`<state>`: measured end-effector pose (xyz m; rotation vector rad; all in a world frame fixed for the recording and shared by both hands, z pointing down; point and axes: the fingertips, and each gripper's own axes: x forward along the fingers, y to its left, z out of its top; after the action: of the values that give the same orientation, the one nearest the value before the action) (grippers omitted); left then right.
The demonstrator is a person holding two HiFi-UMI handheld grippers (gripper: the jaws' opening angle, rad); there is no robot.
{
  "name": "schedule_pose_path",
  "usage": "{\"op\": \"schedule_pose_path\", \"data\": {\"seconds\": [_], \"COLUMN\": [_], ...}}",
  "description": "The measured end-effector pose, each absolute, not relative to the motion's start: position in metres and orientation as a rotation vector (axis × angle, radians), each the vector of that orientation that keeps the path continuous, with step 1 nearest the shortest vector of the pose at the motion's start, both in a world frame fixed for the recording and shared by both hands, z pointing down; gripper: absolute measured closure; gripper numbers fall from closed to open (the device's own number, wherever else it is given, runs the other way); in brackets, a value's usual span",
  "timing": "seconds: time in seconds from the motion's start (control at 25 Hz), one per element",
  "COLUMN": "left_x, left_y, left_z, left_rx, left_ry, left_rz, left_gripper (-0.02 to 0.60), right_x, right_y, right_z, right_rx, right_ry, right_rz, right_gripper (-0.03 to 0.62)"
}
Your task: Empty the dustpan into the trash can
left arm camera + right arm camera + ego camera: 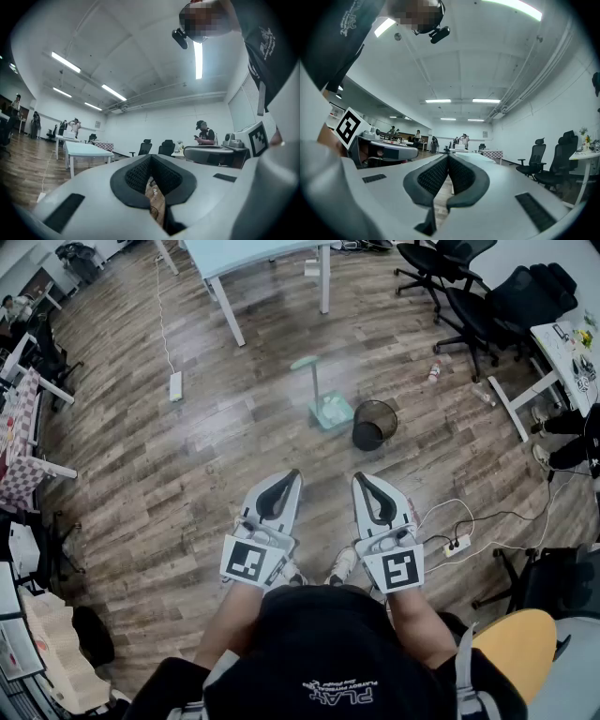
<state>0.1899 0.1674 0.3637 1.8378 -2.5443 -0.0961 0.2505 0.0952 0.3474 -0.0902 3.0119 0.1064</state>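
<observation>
A pale green dustpan point(330, 412) with a tall upright handle stands on the wood floor ahead of me. Right beside it stands a black mesh trash can point(375, 425). In the head view both grippers are held level in front of my body, well short of the two. My left gripper point(292, 475) is shut with nothing between its pads, and my right gripper point(360, 478) is likewise shut and empty. In the left gripper view the left gripper point(151, 157) shows its tips meeting; so does the right gripper point(448, 156) in the right gripper view. Neither gripper view shows the dustpan or the can.
A white table point(253, 257) stands beyond the dustpan. Black office chairs point(469, 287) and a desk point(561, 351) are at the right. A power strip point(175, 385) lies to the left, another with cables point(457, 545) at my right. Bottles point(434, 371) lie near the chairs. People stand far off.
</observation>
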Motion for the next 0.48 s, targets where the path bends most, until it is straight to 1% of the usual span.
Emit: {"op": "schedule_pose_path", "data": {"seconds": [0.48], "left_x": [0.133], "left_y": [0.192], "left_z": [0.36], "left_rx": [1.791], "left_ry": [-2.631], "left_rz": [-0.053], "left_gripper": [0.561], "right_x": [0.203], "right_y": [0.117], "right_z": [0.348], "right_rx": [-0.066], "right_ry": [3.003], "right_rz": [0.158], "right_gripper": [0.569]}}
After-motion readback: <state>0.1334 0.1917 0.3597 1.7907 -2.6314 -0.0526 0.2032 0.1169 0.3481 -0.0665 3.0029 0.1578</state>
